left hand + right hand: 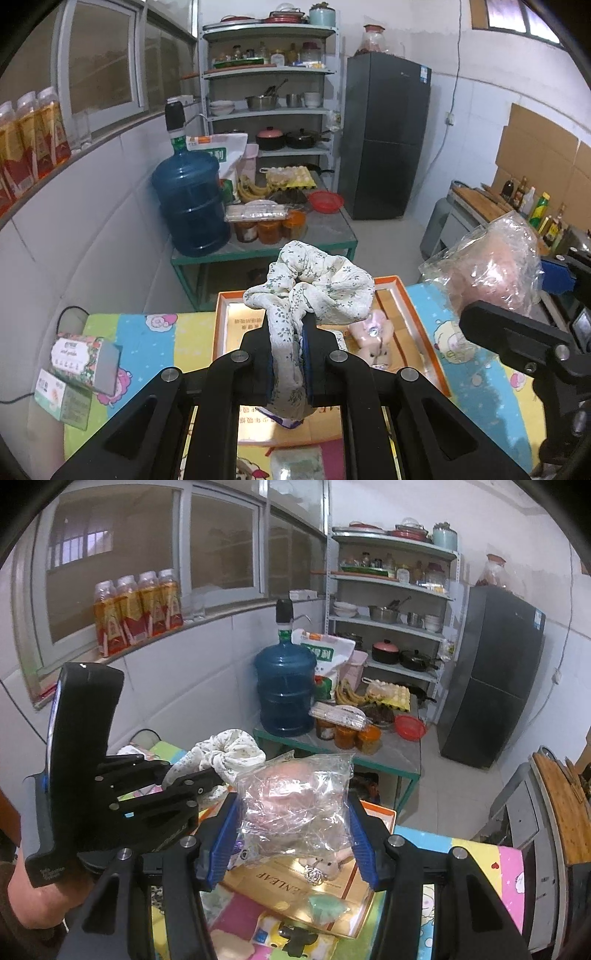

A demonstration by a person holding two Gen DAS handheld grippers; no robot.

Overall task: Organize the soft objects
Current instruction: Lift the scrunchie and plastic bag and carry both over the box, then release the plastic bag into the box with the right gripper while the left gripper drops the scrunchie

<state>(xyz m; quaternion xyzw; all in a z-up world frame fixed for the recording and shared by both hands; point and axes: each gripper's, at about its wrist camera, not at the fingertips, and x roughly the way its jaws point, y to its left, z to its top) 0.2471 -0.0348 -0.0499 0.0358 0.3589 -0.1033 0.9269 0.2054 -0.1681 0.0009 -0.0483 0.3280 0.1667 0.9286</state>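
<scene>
- My left claw (290, 354) is clamped tight on a white floral fabric scrunchie (314, 291); its ruffled loop puffs out above my blue pads (313, 373), and a strip of the cloth runs down between them.
- My right claw (291, 834) grips a crinkled clear plastic bag with a soft pink thing inside (295, 797), the blue ribbed pads (221, 838) pressing on both sides of the bag.
- Both loads hang in the air over an open shallow box with an orange rim and gold lining (417, 317), which sits on a bench covered by a bright cartoon-print cloth (147, 332).
- Inside the box lies a small pink plush toy (373, 338), just right of the scrunchie from my left camera.
- From my right camera a pale green soft pouch (325, 908) rests on the near edge of the box.
- The two claws are side by side, near each other but apart.
- Two small printed cardboard boxes (81, 365) are stacked at the bench's left edge.
- Farther back, a big blue water jug (192, 203) stands on a green-framed side table (266, 251).
</scene>
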